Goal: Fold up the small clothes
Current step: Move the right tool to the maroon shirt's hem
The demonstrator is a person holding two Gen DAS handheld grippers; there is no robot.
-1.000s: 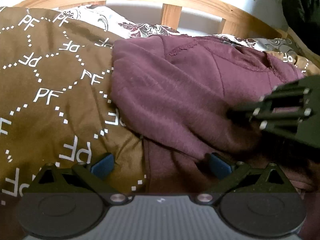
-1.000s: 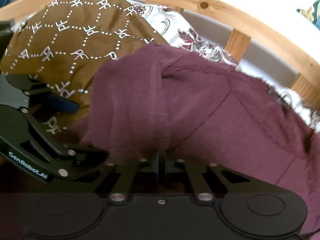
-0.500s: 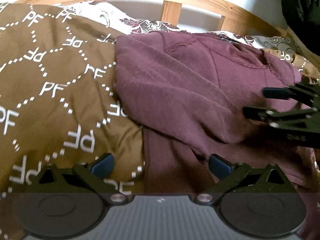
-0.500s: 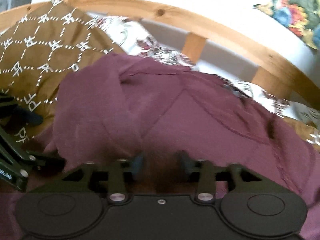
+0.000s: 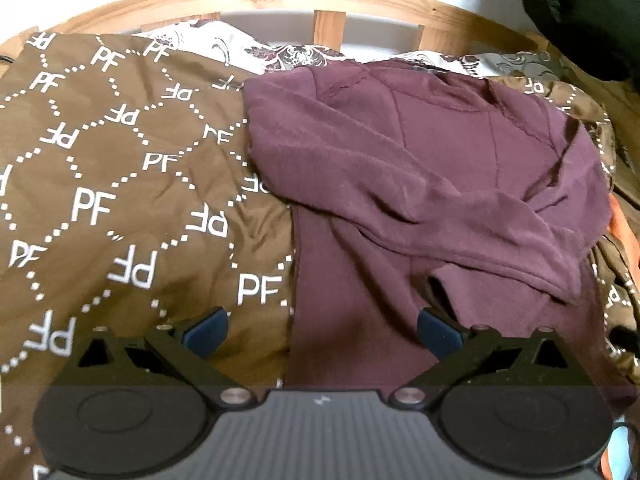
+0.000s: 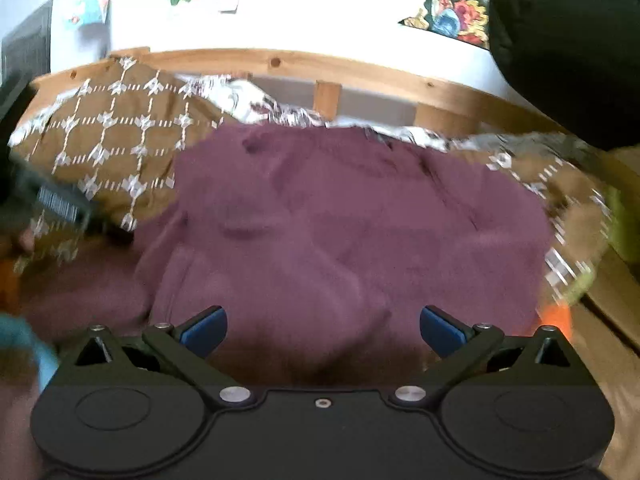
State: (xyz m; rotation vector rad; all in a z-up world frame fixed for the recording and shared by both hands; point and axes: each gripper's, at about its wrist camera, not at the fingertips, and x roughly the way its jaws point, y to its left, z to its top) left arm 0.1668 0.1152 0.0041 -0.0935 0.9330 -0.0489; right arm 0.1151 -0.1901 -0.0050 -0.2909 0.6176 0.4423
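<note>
A maroon long-sleeved top [image 5: 420, 184] lies on a brown blanket [image 5: 120, 200] printed with white letters. One sleeve is folded across its body. My left gripper [image 5: 322, 332] hovers open over the top's near left edge, with nothing between its blue pads. In the blurred right wrist view the same top [image 6: 340, 220] fills the middle. My right gripper [image 6: 322, 330] is above the top's near part. Its jaws are opening wide, and no cloth is pinched between the pads.
A wooden bed frame [image 5: 328, 28] with slats runs along the far side, with a white patterned sheet [image 5: 280, 52] below it. A dark bulky object [image 6: 560, 40] hangs at the top right. Something orange [image 5: 622, 228] lies at the right of the top.
The right gripper let go of the maroon fold, opened wide and drew away, leaving the left wrist view. The left gripper pulled back and up, so more of the top shows.
</note>
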